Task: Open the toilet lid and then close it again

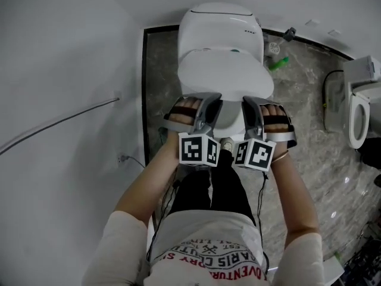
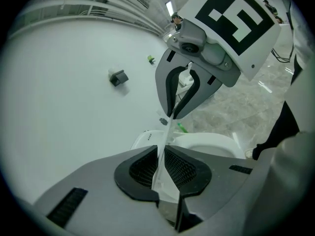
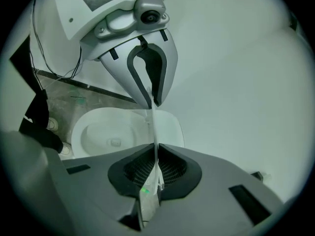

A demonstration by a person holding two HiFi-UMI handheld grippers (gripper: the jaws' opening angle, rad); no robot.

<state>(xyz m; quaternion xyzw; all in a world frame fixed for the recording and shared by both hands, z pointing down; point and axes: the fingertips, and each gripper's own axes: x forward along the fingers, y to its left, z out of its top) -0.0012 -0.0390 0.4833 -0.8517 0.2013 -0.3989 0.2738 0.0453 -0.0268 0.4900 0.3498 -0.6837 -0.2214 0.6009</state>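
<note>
Grippers, two of them, sit side by side: we see the left gripper and right gripper each clamped narrowly on the thin front edge of the single toilet lid. We find that lid raised partway above its one bowl.

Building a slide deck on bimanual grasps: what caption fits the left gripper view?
The left gripper and right gripper clamp the raised toilet lid by its edge, above the bowl.

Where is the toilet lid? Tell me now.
Head view, centre: the toilet lid sits before the tank, its front edge pinched by the left tongs and right tongs, raised off the bowl.
</note>
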